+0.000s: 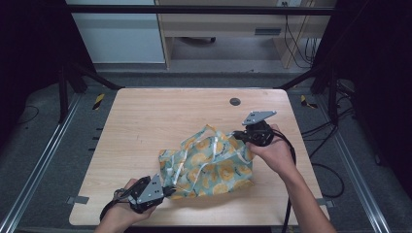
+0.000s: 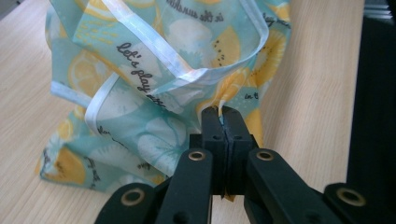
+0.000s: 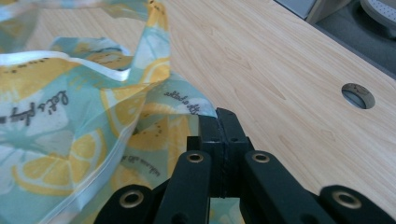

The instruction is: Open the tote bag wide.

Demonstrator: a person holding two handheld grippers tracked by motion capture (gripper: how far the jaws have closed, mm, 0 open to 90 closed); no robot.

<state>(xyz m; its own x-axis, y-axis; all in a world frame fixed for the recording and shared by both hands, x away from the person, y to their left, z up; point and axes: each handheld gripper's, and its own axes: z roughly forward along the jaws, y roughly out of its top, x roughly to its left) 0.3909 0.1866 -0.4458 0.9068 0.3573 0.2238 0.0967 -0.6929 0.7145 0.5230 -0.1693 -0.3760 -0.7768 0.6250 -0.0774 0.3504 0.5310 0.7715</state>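
Left hand-held gripper [image 2: 223,122] clamped on near corner of the lemon-print bag [image 1: 209,162], right hand-held gripper [image 3: 219,122] pinching its far edge. Bag lies crumpled mid-worktop [image 1: 145,121]. I'd pull both corners apart evenly, low, to flatten it. White handles [image 2: 154,46] loose on top, may snag; cable hole [image 1: 235,101] clear behind

Bare table [image 1: 145,121] lies open left of the crumpled bag [image 1: 209,162].

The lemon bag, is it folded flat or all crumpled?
Crumpled: the lemon bag lies bunched on the table, its handles looping up.
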